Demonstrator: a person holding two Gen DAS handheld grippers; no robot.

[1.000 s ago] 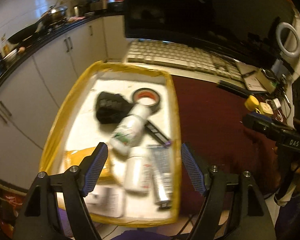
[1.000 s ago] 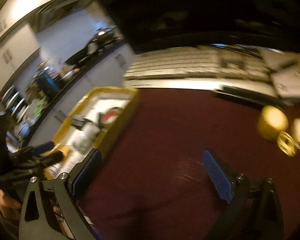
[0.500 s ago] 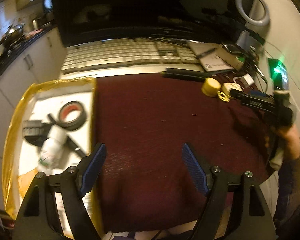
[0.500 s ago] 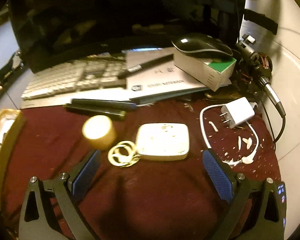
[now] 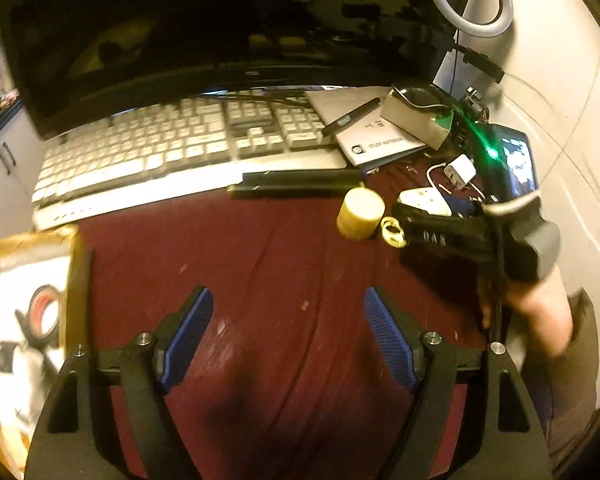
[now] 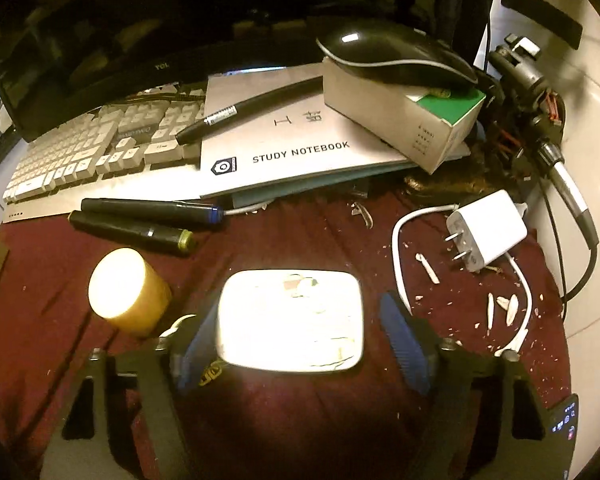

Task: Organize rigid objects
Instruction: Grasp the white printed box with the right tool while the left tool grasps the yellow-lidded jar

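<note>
A black mouse [image 6: 396,54] sits on a small box [image 6: 404,116], beside a white keyboard [image 5: 172,148]

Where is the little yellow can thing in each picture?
Left wrist view: the yellow cylinder stands right of centre on the dark red cloth, just in front of the two black markers.
Right wrist view: the same cylinder is at lower left, beside the white box that sits between the closing right gripper jaws.
Shared landmark: the black markers lie just behind it in both.
</note>
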